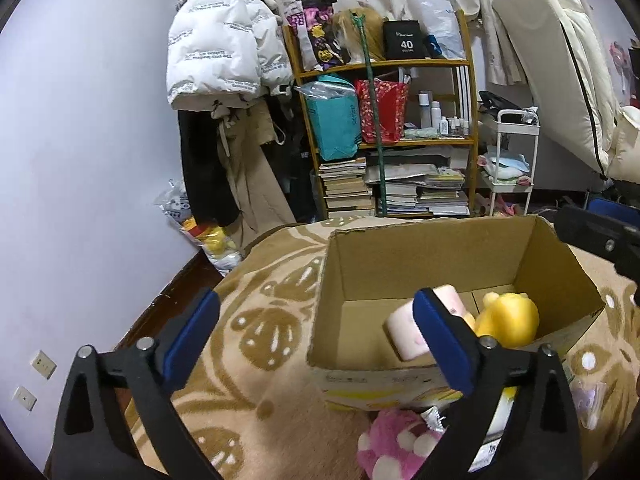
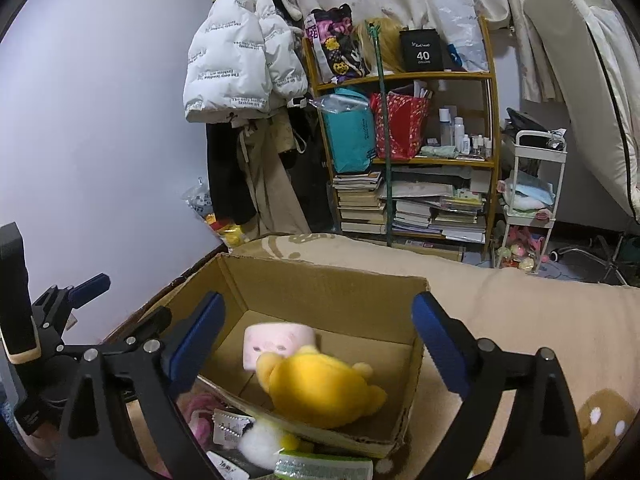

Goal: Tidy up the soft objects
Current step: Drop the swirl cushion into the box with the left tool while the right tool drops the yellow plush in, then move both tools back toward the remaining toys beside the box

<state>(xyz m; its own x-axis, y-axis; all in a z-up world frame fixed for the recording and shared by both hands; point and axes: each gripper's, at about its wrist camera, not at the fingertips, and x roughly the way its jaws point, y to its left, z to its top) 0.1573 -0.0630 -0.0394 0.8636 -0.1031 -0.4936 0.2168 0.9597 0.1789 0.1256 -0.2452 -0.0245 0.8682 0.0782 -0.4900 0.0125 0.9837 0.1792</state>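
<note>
The yellow plush [image 2: 320,392] lies in the cardboard box [image 2: 332,280], touching the pink plush [image 2: 276,340] behind it. The box sits on a beige blanket [image 1: 256,312]. Another pink toy [image 1: 396,444] lies outside, by the box's near wall. Both the left gripper [image 1: 316,340] and the right gripper [image 2: 318,340] are spread wide, holding nothing
</note>
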